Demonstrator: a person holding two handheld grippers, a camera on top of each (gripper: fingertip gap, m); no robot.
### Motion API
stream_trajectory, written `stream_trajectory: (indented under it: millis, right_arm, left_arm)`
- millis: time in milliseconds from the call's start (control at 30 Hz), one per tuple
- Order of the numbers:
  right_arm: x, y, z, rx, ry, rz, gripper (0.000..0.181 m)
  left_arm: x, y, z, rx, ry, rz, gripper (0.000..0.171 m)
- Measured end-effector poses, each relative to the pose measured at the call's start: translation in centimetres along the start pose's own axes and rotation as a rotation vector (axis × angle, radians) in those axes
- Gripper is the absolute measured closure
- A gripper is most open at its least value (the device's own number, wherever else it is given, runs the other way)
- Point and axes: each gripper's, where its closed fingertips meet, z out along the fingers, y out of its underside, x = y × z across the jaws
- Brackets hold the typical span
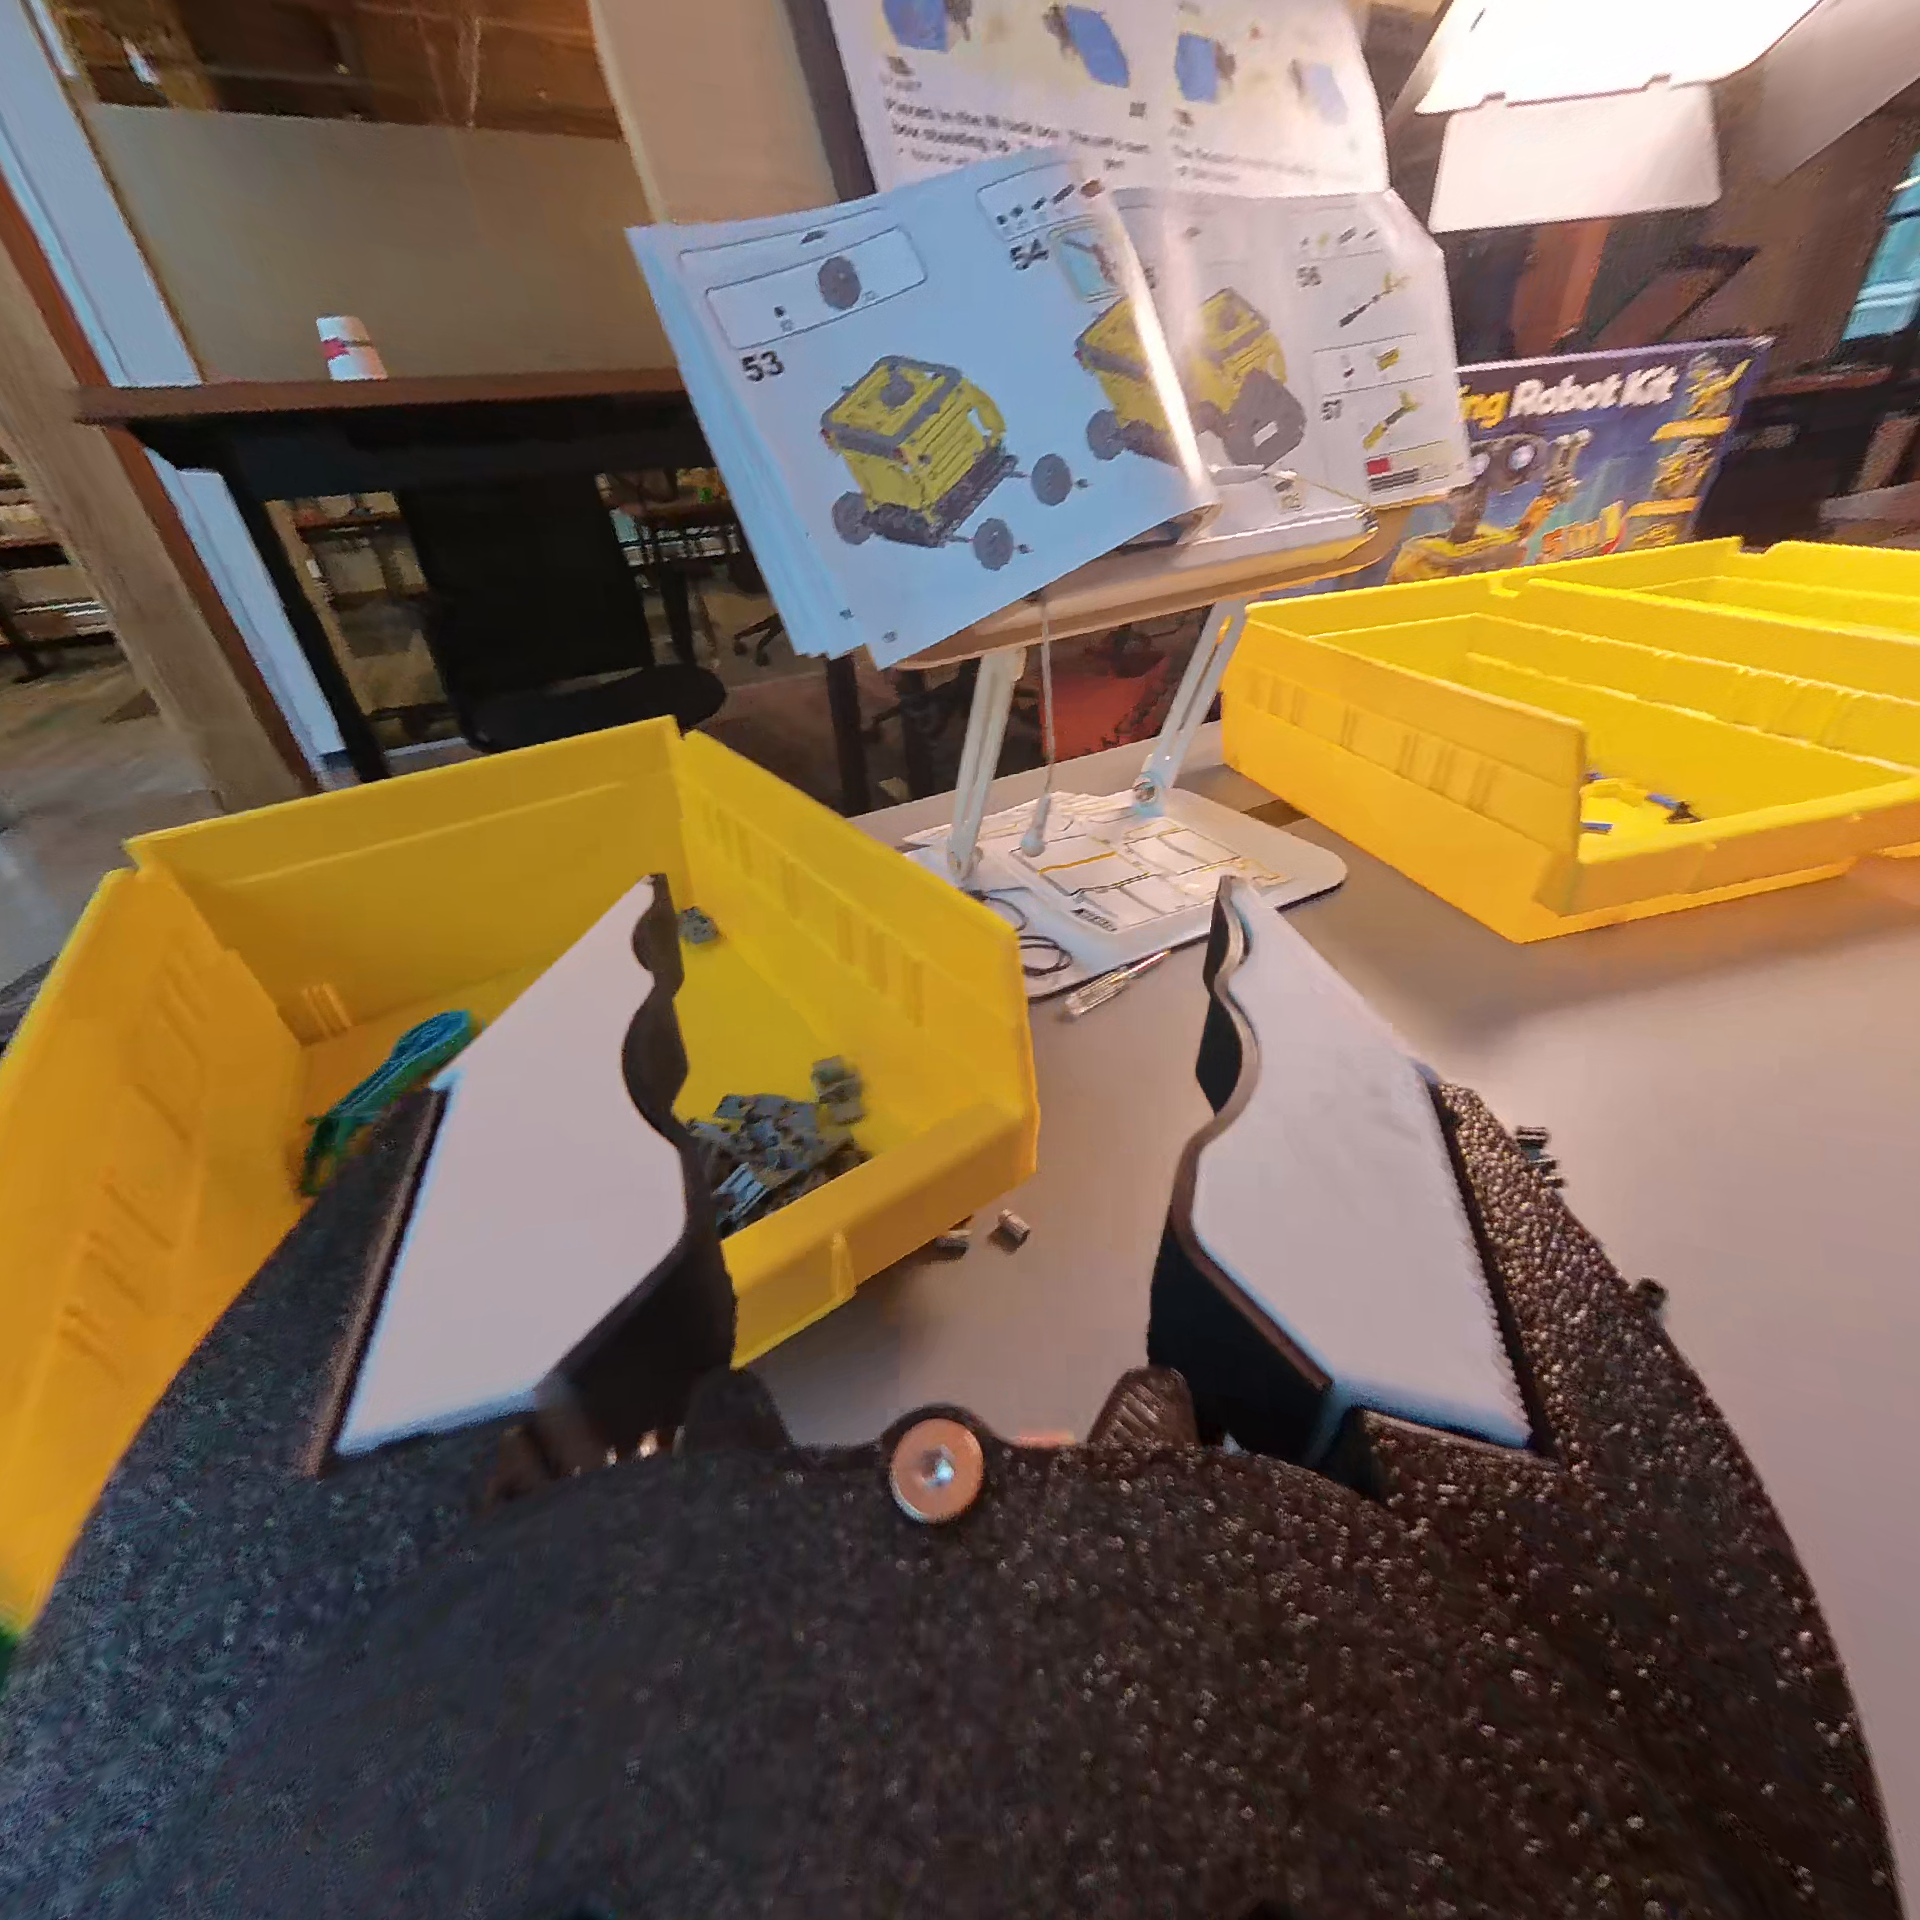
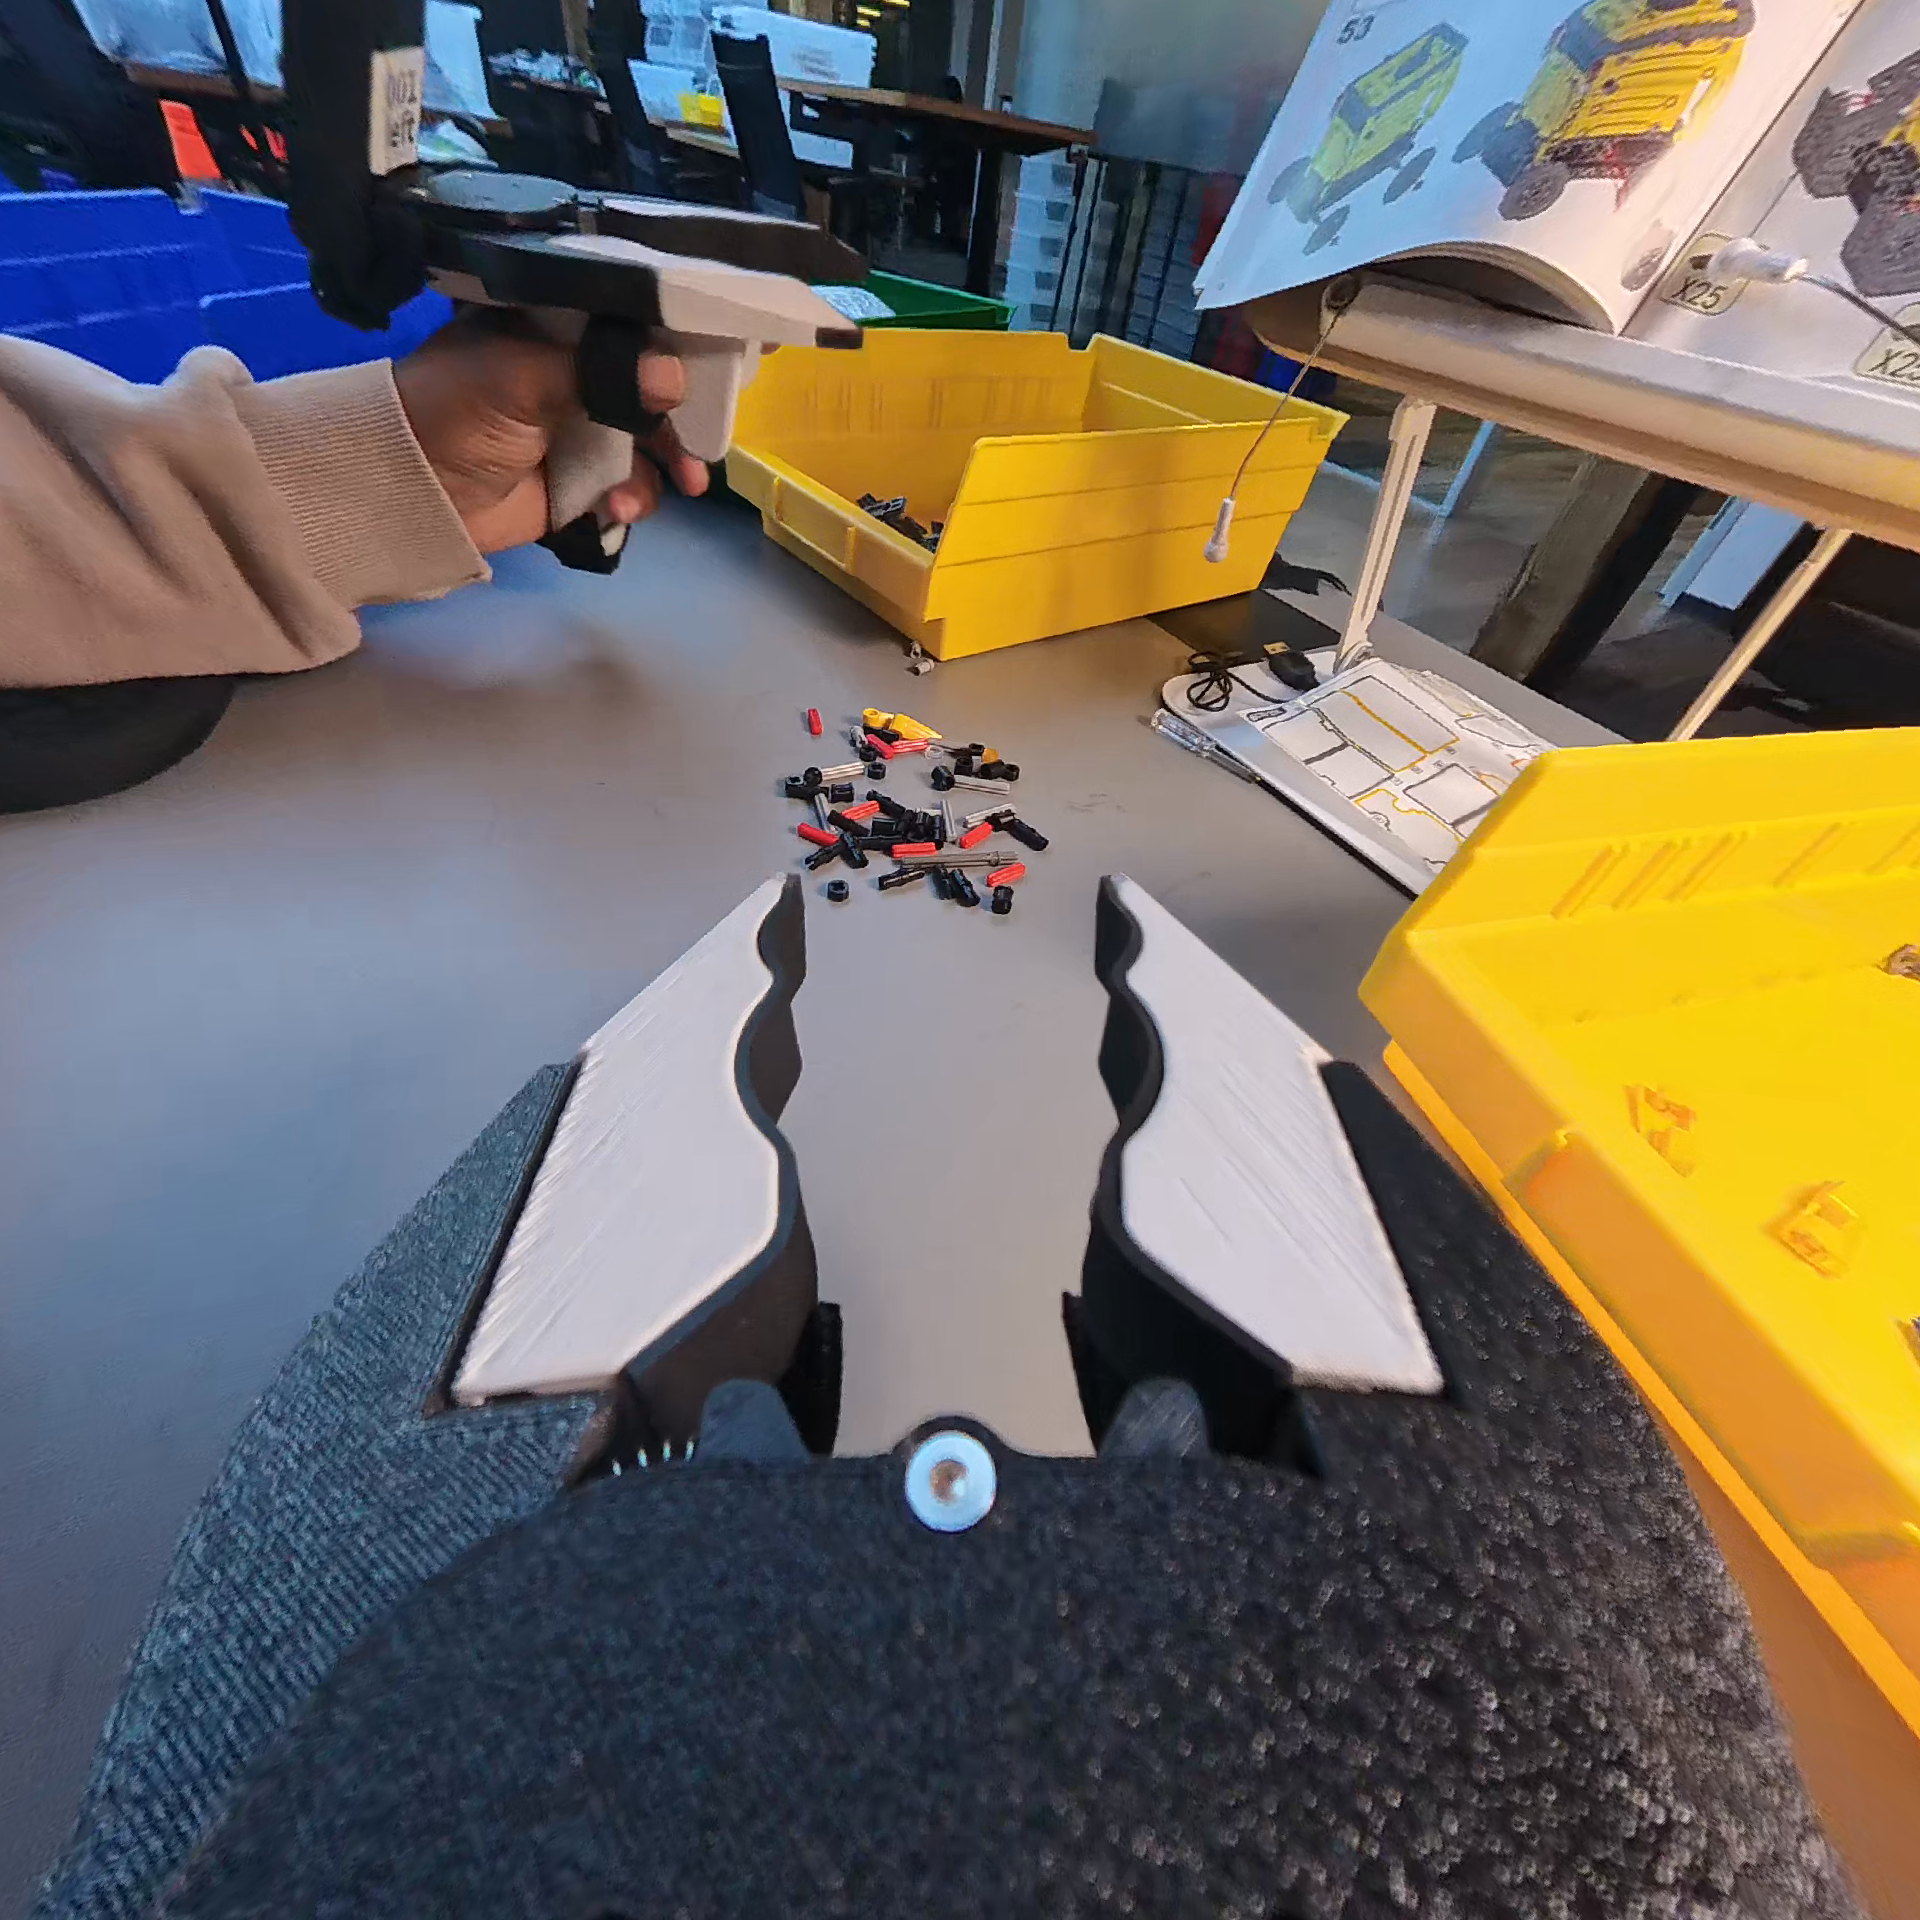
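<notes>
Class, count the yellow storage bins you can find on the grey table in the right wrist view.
2: one bin sits at the far side beyond the loose parts, one lies at the right edge. Others may be out of frame.

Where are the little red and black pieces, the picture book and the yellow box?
Little pieces [image 2: 912, 821]: right wrist view, middle of the pile.
Picture book [image 1: 914, 416]: left wrist view, left page.
Yellow box [image 1: 894, 971]: left wrist view, right wall.

Two low wrist views, shared yellow bin [image 1: 862, 966].
</notes>
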Motion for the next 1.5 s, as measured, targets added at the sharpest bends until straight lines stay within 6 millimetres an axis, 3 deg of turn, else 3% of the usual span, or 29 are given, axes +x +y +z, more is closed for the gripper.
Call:
stream_trajectory:
  millis: [100, 233, 367, 533, 733, 800, 900, 967, 1100, 1133, 1233, 1333, 1500]
  right_arm:
    - [0.3, -0.4, -0.2, 0.023, 0.009, 0.005, 0.124]
    - [-0.1, -0.2, 0.1, 0.012, -0.004, 0.009, 0.116]
    - [-0.4, 0.1, 0.3, -0.01, -0.007, -0.031, 0.113]
    - [-0.9, 0.2, 0.3, -0.022, -0.017, -0.075, 0.12]
    - [-0.2, 0.4, 0.3, -0.015, -0.011, -0.021, 0.121]
    - [0.4, 0.2, 0.1, 0.001, 0.003, 0.005, 0.123]
    - [0.9, -0.3, -0.3, 0.036, 0.006, 0.045, 0.131]
    - [0.8, -0.5, -0.4, 0.049, -0.006, 0.061, 0.136]
    - [0.3, -0.5, -0.3, 0.046, -0.017, 0.047, 0.136]
    - [0.2, -0.4, -0.2, 0.042, -0.016, 0.041, 0.136]
    - [0.8, -0.5, 0.4, 0.047, 0.039, 0.041, 0.134]
    - [2.2, -1.8, 1.5, 0.074, 0.114, 0.069, 0.134]
    - [6.3, -6.6, 4.8, 0.146, 0.254, 0.017, 0.151]
  left_arm:
    - [2.4, -1.2, -0.1, 0.031, 0.111, -0.05, 0.072]
    - [4.4, -1.6, -0.6, 0.042, 0.18, -0.029, 0.116]
    - [3.8, -1.5, -0.9, 0.035, 0.138, 0.028, 0.15]
    - [3.0, -1.6, -1.0, 0.068, 0.064, 0.097, 0.165]
    - [3.4, -2.3, -1.0, 0.107, 0.034, 0.059, 0.167]
    - [3.8, -3.1, -1.1, 0.152, 0.023, 0.052, 0.165]
    - [5.7, -4.4, -1.4, 0.22, 0.063, 0.123, 0.145]
    - [7.2, -5.1, -1.3, 0.231, 0.105, 0.107, 0.11]
    - [9.4, -6.1, -1.0, 0.21, 0.195, -0.001, 0.06]
    - [9.9, -6.0, -1.0, 0.188, 0.201, 0.009, 0.065]
    - [10.4, -5.1, -1.1, 0.097, 0.159, 0.039, 0.112]
    - [10.7, -4.5, -1.7, 0.097, 0.142, -0.065, 0.147]
    - [9.3, -2.2, -2.0, 0.083, 0.076, -0.102, 0.161]
